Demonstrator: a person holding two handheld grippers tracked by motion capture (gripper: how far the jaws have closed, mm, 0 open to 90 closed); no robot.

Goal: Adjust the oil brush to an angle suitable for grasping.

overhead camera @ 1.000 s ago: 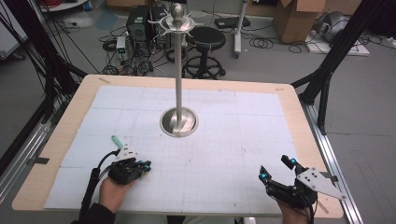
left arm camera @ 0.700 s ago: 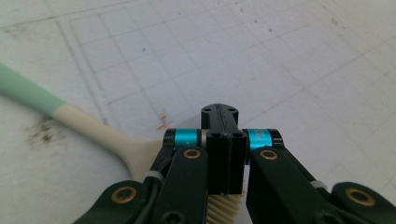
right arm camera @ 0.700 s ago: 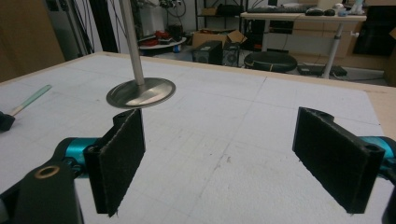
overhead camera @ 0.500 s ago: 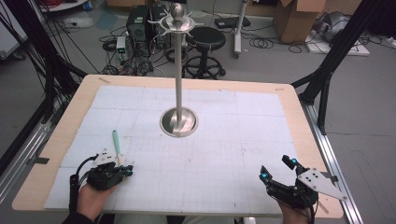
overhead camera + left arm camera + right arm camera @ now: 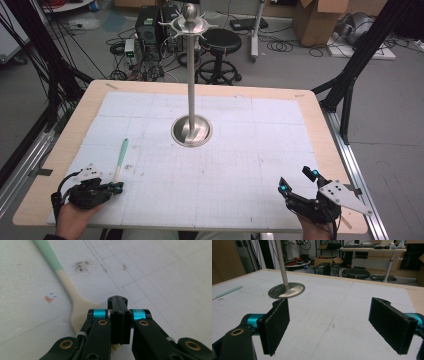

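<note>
Cream spatula with a mint-green handle tip (image 5: 75, 307) lies flat on the white gridded table mat (image 5: 240, 165). Its broad cream end sits right under and just left of the left gripper (image 5: 117, 303)'s tips; the handle runs forward and left away from that gripper, green end farthest out. In the high view the same utensil (image 5: 120, 159) points up the table from the left gripper (image 5: 116, 187).

Left gripper: jaws pressed together, no gap visible between the pads. Whether the blade edge is pinched between them or just lying beneath, I can't tell, since the tips hide the contact point. Looks more like resting next to it than a firm grab.

Right gripper (image 5: 332, 325): jaws spread wide, nothing between them, sitting low at the near right corner of the table (image 5: 299, 189), well apart from the utensil.

Ahead of the right gripper, centre of the mat: tall polished steel stand with a round base (image 5: 191, 131) and hook arms at the top. Nothing hangs on it.

Progress, my read: early stage. Utensil is on the mat, not lifted, not on the stand. If the stand's the target, the whole pick, carry and hang is left to do.
</note>
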